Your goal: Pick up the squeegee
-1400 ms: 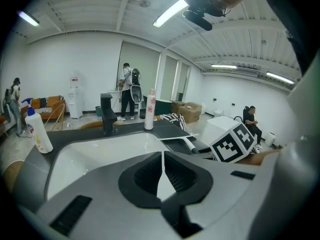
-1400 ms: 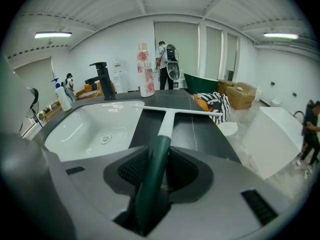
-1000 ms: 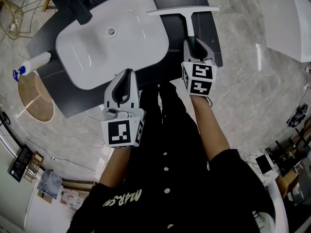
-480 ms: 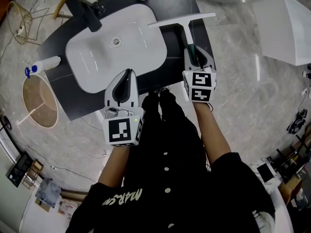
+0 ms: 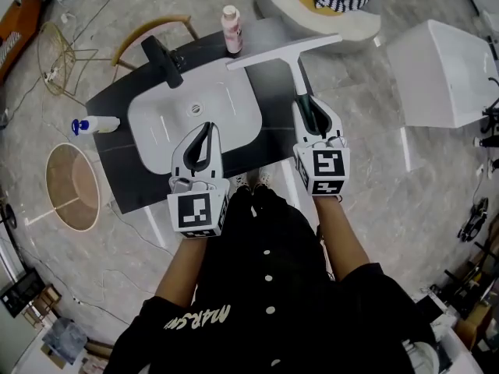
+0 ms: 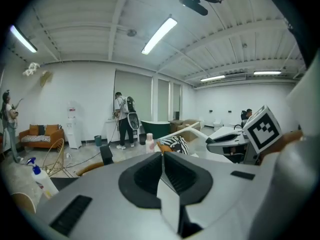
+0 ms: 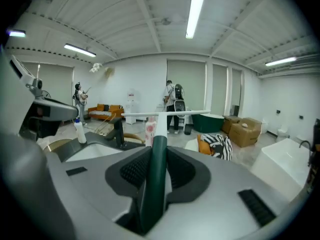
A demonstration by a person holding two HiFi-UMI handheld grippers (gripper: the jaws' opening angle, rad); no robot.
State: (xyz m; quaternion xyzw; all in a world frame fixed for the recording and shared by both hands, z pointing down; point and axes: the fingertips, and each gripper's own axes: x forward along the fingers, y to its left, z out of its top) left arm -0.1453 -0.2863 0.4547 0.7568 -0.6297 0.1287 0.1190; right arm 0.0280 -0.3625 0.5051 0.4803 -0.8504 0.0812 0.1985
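The squeegee (image 5: 295,65) has a long white blade, a white stem and a dark green handle. My right gripper (image 5: 309,107) is shut on that handle and holds the tool lifted above the black countertop (image 5: 265,80), blade pointing away from me. In the right gripper view the green handle (image 7: 157,166) runs up between the jaws to the level white blade (image 7: 165,114). My left gripper (image 5: 206,129) hovers over the near rim of the white sink (image 5: 160,142). It is shut with nothing in it, its jaws meeting in the left gripper view (image 6: 161,156).
A black faucet (image 5: 162,59) and a pink bottle (image 5: 231,28) stand at the back of the counter. A spray bottle (image 5: 97,124) lies at its left end, beside a round wooden stool (image 5: 72,187). A white tub (image 5: 440,68) stands to the right.
Both grippers have risen well above the counter. The squeegee has come up with the right gripper, and the sink and counter now look smaller and farther below.
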